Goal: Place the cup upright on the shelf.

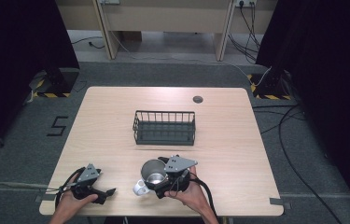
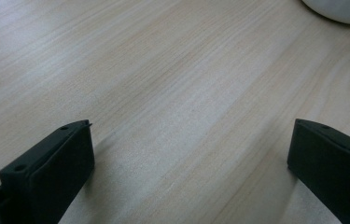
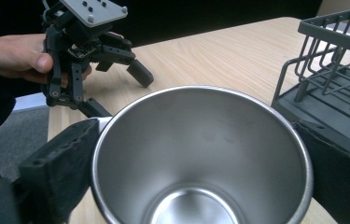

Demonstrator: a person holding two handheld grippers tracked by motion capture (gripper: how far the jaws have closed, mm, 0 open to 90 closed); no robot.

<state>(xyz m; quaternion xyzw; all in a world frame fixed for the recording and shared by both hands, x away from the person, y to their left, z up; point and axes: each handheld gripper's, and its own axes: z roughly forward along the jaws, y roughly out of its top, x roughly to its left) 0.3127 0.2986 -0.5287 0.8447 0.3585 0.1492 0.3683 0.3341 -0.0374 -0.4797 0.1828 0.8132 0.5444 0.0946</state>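
Steel cup (image 3: pixel 200 154) sits between the right gripper (image 1: pixel 170 179)'s jaws, apparently clamped; lift level toward the wire basket (image 1: pixel 164 127) at 12 o'clock; left gripper (image 1: pixel 99 192) jaws wide, empty.

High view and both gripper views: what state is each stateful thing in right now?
Steel mug: upright, empty, between the right gripper's jaws.
Wire basket: upright, empty, mid-table.
Right gripper: shut on the steel mug near the table's front edge.
Left gripper: open, jaws wide apart over bare table.
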